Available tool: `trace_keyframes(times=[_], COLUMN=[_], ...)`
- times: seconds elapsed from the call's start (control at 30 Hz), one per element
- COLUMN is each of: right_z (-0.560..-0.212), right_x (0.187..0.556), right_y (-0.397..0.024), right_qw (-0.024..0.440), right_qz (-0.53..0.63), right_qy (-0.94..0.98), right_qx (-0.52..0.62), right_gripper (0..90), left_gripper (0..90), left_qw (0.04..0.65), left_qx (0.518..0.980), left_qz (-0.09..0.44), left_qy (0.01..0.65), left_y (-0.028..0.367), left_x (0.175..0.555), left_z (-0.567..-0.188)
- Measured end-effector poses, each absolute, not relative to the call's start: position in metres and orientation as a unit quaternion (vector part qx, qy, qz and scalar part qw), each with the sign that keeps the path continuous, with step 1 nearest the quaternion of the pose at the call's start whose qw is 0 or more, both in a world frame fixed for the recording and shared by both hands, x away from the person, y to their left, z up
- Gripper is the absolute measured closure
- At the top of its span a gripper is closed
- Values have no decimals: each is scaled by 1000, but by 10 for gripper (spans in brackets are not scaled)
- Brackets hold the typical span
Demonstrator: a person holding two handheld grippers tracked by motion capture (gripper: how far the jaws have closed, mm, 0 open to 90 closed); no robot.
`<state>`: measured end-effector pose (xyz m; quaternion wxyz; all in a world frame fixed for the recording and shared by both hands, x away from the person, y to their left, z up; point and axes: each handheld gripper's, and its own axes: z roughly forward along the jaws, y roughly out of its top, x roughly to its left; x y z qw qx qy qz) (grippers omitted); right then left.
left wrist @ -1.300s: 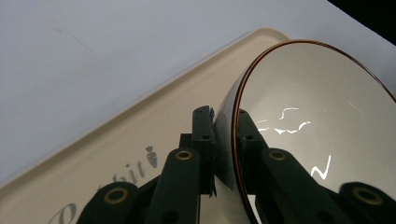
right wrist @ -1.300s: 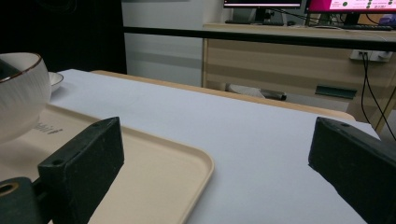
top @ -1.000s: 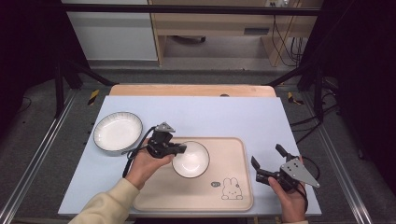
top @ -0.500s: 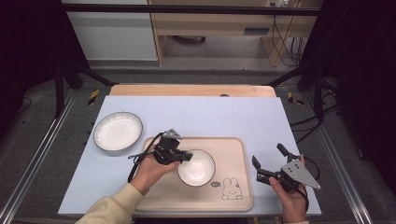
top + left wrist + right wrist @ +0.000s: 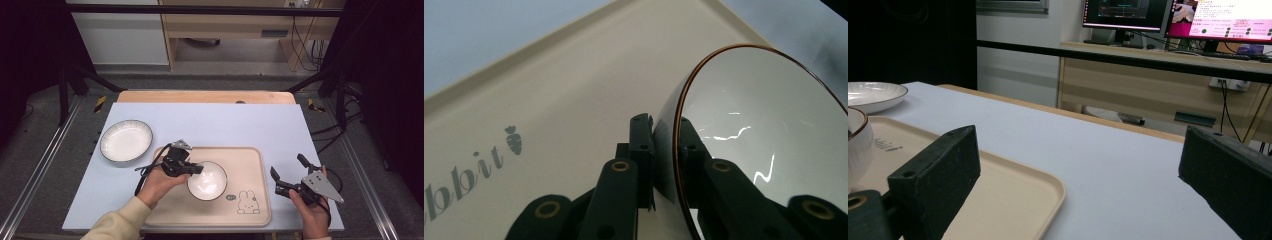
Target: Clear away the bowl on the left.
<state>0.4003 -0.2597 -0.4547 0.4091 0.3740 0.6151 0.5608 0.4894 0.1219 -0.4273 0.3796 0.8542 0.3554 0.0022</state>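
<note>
A small white bowl (image 5: 207, 180) with a dark rim rests on the beige tray (image 5: 250, 160) near the rabbit print. My left gripper (image 5: 196, 169) is shut on the bowl's left rim. In the left gripper view the two jaws pinch the bowl's wall (image 5: 744, 130), one inside and one outside, above the tray (image 5: 574, 90). My right gripper (image 5: 288, 174) stands open over the table right of the tray, with nothing between its jaws. The right gripper view catches the bowl (image 5: 855, 145) at the far left edge, on the tray (image 5: 1013, 190).
A wide white plate (image 5: 126, 140) lies on the blue-grey table top (image 5: 225, 120) left of the tray; the plate (image 5: 870, 95) also appears in the right gripper view. The table's wooden far edge (image 5: 205, 96) runs behind. A desk with monitors (image 5: 1218, 20) stands beyond.
My left gripper has carried the bowl right and toward me across the tray, closer to the rabbit print. The right gripper has stayed in place, open.
</note>
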Motion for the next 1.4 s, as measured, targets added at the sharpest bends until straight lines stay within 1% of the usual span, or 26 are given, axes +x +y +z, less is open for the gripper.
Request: trace_keyframes(times=[0.27, 0.63, 0.67, 0.8, 1.4], right_z=[-455, -455, -455, -455, -455], right_x=[400, 400, 400, 400, 400], right_y=[-260, -260, -260, -260, -260], right_qw=[408, 407, 407, 407, 407], right_qz=[561, 560, 559, 559, 560], right_qy=[615, 616, 617, 616, 615], right_qx=[375, 376, 376, 377, 378], right_gripper=[34, 35, 35, 35, 36], left_gripper=[818, 817, 817, 817, 818], left_qw=[379, 370, 364, 371, 363], left_qx=[851, 853, 857, 851, 852], left_qz=[-13, -16, -17, -20, -35], left_qy=[364, 368, 364, 370, 376], left_y=[123, 122, 123, 123, 125], left_x=[491, 493, 494, 494, 497], left_z=[-434, -442, -442, -443, -445])
